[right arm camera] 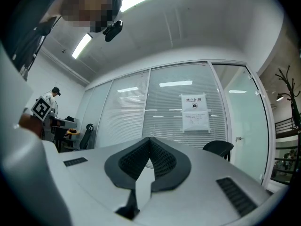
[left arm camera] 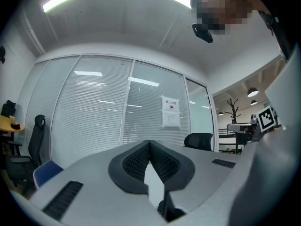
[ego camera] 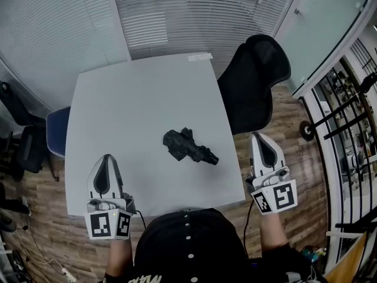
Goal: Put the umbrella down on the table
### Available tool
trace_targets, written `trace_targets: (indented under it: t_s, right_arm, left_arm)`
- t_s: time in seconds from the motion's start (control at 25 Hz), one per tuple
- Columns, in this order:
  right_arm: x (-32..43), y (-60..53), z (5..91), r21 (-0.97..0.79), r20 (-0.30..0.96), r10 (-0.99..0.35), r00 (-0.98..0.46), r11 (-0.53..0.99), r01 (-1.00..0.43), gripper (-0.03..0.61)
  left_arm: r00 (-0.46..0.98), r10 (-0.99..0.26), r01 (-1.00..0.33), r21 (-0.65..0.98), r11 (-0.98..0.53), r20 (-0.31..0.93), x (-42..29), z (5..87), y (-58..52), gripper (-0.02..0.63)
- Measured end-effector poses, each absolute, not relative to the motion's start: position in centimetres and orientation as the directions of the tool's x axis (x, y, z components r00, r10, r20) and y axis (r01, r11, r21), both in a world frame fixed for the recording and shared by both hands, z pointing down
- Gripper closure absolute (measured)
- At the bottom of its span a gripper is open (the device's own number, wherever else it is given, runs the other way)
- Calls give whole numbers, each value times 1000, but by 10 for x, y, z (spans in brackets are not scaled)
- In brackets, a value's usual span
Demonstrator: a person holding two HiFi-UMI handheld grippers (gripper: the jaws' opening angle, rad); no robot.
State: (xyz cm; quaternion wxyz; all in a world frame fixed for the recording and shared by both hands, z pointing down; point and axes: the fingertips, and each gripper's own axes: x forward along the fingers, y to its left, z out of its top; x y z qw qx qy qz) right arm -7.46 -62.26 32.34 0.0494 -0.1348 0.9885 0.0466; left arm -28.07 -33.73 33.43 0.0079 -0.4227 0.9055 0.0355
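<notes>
A folded black umbrella point(ego camera: 188, 146) lies on the white table point(ego camera: 135, 99), near its front middle, with no gripper touching it. My left gripper point(ego camera: 106, 163) hovers over the table's front left corner, its jaws shut with nothing between them. My right gripper point(ego camera: 263, 139) is held past the table's right edge, over the floor, also shut and empty. In the left gripper view the black pads point(left arm camera: 149, 145) meet at their tips; in the right gripper view the pads point(right arm camera: 149, 141) meet the same way. Neither gripper view shows the umbrella.
A black office chair point(ego camera: 253, 81) stands at the table's right far side, close to my right gripper. A blue chair point(ego camera: 57, 131) sits at the left edge. Blinds and glass walls point(ego camera: 147, 16) lie behind the table. A black railing point(ego camera: 347, 122) runs along the right.
</notes>
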Motion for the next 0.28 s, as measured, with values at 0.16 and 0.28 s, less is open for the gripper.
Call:
trace_targets:
  t_s: [0.16, 0.28]
  right_arm:
    - [-77, -623, 326, 76, -105, -259, -960, 961, -267, 549]
    - [-80, -622, 328, 76, -100, -254, -962, 962, -262, 549]
  left_arm:
    - [-640, -767, -768, 58, 638, -47, -282, 334, -340, 598]
    - [-636, -770, -771, 59, 634, -45, -283, 334, -342, 598]
